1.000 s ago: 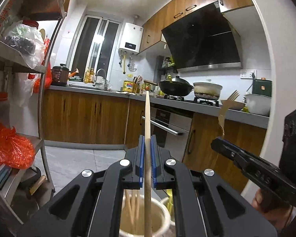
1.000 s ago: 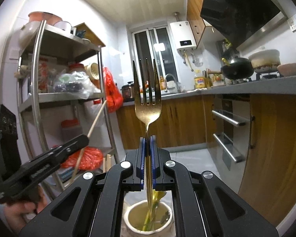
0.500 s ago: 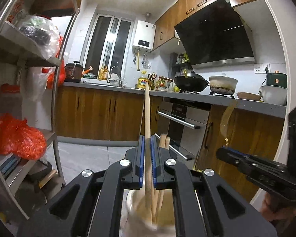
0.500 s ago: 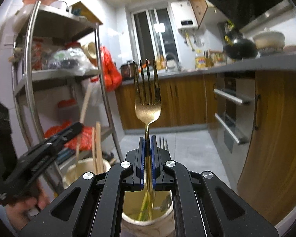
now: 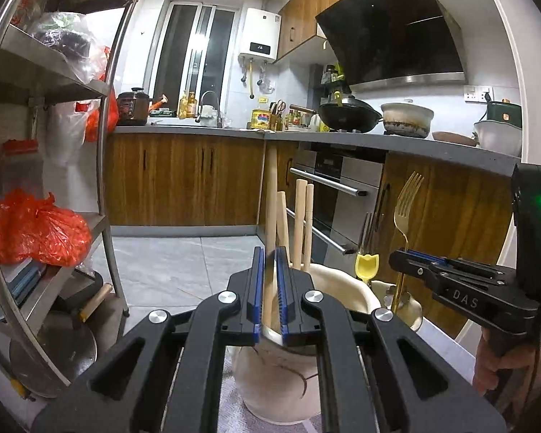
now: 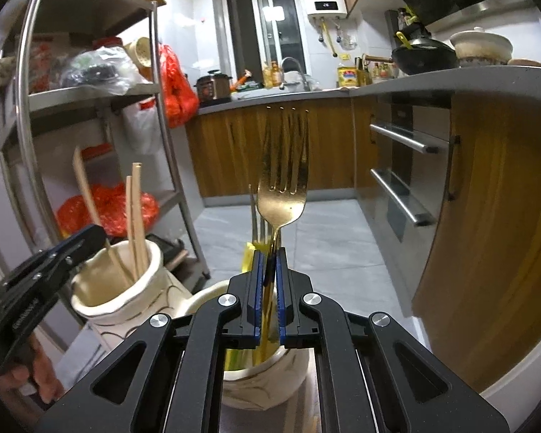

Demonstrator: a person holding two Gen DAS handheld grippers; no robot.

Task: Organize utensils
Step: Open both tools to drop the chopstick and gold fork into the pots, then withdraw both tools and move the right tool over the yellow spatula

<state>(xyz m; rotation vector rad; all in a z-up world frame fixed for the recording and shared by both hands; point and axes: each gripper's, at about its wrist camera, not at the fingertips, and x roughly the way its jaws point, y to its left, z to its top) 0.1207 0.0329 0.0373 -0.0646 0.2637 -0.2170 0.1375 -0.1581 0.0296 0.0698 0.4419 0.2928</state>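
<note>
Our left gripper clenches a wooden chopstick standing in the cream holder (its lower end hidden). The right gripper grips the gold fork above a second cup; only the right view shows that cup's inside.

- White worktop, seen at lower frame in both wrist views; rounded edge shows lower right in right wrist view.
- Light cloth or mat lies on it under the jars; material unclear.
- Cream ceramic jar stands on mat, lower centre of left wrist view, holding wooden sticks.
- Second cream jar just beside it, lower centre of right wrist view, holding cutlery.
- Both jars upright; touching or apart: can't tell.
</note>
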